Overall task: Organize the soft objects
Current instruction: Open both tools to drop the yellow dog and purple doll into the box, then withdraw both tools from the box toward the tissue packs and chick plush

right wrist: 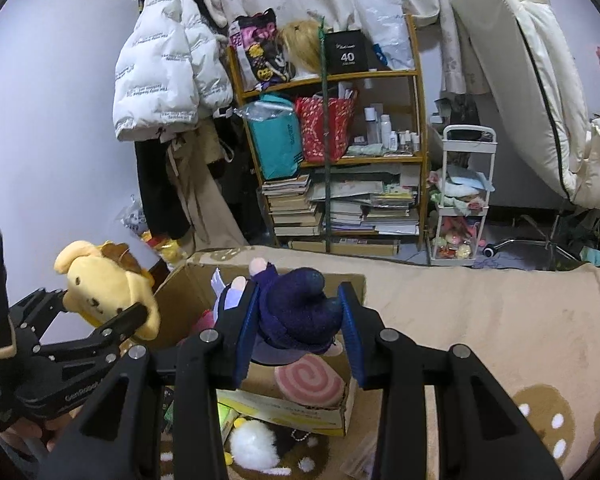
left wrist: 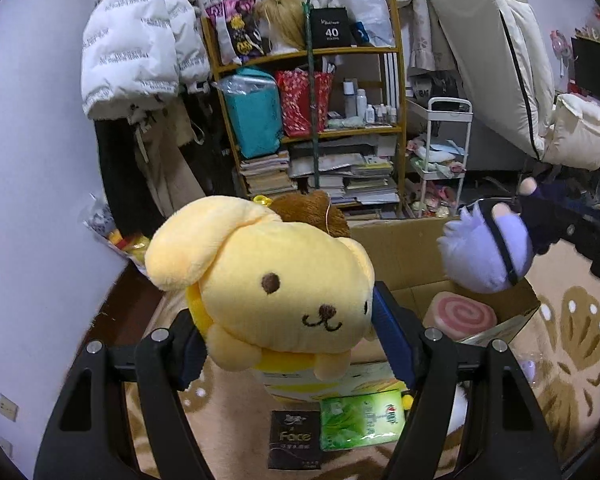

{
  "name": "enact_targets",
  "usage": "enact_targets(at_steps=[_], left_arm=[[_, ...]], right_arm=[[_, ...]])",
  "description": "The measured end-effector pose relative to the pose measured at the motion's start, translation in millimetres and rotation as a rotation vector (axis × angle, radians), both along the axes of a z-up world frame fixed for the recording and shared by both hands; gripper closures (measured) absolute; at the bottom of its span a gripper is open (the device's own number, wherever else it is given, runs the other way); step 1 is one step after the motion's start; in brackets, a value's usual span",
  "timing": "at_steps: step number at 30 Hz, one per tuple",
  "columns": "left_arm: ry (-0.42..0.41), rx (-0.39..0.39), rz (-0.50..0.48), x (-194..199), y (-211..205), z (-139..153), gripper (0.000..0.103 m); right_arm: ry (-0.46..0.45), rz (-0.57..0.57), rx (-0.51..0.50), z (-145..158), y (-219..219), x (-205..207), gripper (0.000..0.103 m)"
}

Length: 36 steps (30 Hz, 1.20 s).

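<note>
My left gripper (left wrist: 288, 344) is shut on a yellow dog plush (left wrist: 268, 284) with a brown beret, held above the near-left side of an open cardboard box (left wrist: 404, 248). In the right wrist view that left gripper (right wrist: 112, 320) and the yellow dog plush (right wrist: 104, 284) hang at the left. My right gripper (right wrist: 300, 336) is shut on a doll in dark blue clothes (right wrist: 300, 312), pale purple hair pointing away, over the cardboard box (right wrist: 180, 288). The doll's purple head (left wrist: 488, 248) shows at the right in the left wrist view. A pink swirl cushion (right wrist: 310, 380) lies inside the box.
A crowded wooden bookshelf (right wrist: 332, 140) and a white trolley (right wrist: 460, 196) stand behind the box. A beige patterned rug (right wrist: 500, 320) covers the floor. A white fluffy toy (right wrist: 252, 448), a green packet (left wrist: 360, 420) and a dark packet (left wrist: 294, 444) lie in front of the box.
</note>
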<state>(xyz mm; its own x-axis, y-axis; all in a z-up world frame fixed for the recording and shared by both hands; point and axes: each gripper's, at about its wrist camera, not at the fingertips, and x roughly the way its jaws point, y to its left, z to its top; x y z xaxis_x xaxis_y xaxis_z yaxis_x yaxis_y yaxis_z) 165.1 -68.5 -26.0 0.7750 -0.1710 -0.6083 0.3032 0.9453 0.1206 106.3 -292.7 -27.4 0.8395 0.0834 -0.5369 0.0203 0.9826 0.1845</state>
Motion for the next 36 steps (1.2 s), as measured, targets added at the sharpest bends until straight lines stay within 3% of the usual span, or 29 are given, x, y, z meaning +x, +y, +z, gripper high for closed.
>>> enact_targets(at_steps=[9, 13, 25, 32, 36], left_arm=[[0.082, 0.001, -0.021, 9.1, -4.0, -21.2, 0.024], [0.057, 0.044, -0.011, 4.9, -8.5, -26.4, 0.016], [0.052, 0.051, 0.038, -12.5, 5.0, -17.8, 0.007], [0.045, 0.090, 0.083, -30.9, 22.3, -5.5, 0.003], [0.037, 0.062, 0.102, -43.7, 34.8, 8.4, 0.003]], right_arm=[[0.054, 0.006, 0.013, -20.2, -1.6, 11.8, 0.061], [0.076, 0.011, 0.047, -23.7, -4.5, 13.9, 0.061], [0.053, 0.019, 0.028, -15.2, -5.9, 4.7, 0.060], [0.016, -0.027, -0.041, 1.9, -4.6, -9.5, 0.025], [0.016, -0.041, -0.035, 8.2, -9.3, -19.2, 0.015]])
